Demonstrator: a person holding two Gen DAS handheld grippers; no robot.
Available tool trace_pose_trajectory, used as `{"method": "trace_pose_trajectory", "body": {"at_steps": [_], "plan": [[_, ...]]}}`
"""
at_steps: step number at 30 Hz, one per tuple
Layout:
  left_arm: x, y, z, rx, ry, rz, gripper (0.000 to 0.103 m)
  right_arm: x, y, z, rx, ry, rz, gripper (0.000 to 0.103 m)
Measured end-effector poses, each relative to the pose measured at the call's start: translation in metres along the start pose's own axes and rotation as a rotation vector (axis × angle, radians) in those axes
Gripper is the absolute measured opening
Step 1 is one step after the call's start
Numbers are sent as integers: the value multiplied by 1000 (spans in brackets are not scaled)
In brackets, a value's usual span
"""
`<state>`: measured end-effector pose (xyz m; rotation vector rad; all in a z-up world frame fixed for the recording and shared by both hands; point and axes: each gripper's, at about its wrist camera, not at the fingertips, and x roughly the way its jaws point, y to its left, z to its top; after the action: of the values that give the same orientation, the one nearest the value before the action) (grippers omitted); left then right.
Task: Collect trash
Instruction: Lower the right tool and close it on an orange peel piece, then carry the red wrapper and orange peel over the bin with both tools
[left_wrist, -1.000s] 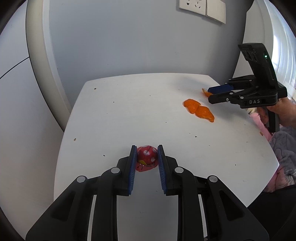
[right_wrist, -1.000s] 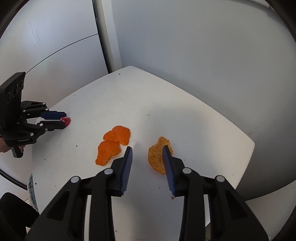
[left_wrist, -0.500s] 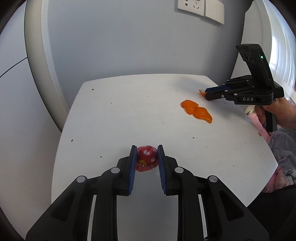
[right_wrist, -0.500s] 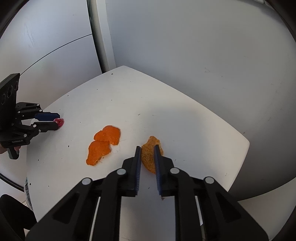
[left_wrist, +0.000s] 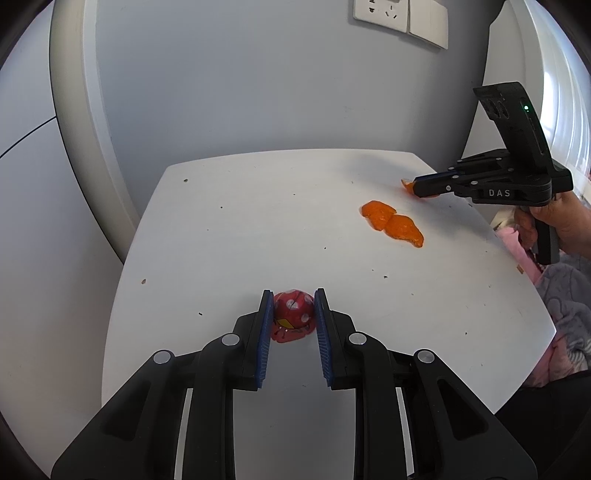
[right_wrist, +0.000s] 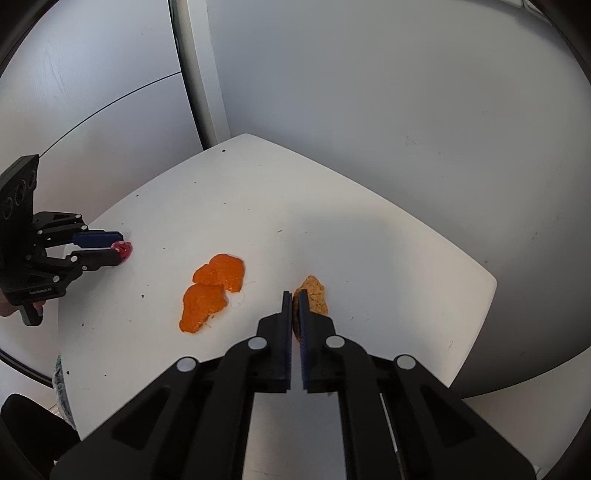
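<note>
The right gripper (right_wrist: 294, 295) has just been closing and now pinches the near edge of the tan peel (right_wrist: 313, 295), which extends forward past its fingertips on the table (right_wrist: 369, 229). The orange peel (right_wrist: 212, 290) lies to its left, nearer this gripper. The left gripper (left_wrist: 293, 301) clamps the red wrapper (left_wrist: 292, 310). Both grippers point obliquely downward. Judged next move: lift.

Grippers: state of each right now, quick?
Left gripper: shut on the red wrapper, on the table.
Right gripper: jaws just closed, shut on the pale orange peel.
</note>
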<state>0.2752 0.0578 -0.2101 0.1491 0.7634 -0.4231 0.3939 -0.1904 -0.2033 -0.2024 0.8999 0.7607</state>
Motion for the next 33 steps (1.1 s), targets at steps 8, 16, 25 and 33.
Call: {"method": "trace_pose_trajectory", "body": {"at_steps": [8,16,25,33], "plan": [[-17,-7,5,8,-28,8,20,-20,9,8,19,-33,61,6],[-54,-21,9,14,-53,37,20,-41,48,18,-25,-66,148,6],[-105,-41,-3,5,-74,87,20,-62,107,20,-100,-86,245,6],[-150,-51,-25,-28,-88,142,20,-78,159,16,-164,-102,318,6]]}}
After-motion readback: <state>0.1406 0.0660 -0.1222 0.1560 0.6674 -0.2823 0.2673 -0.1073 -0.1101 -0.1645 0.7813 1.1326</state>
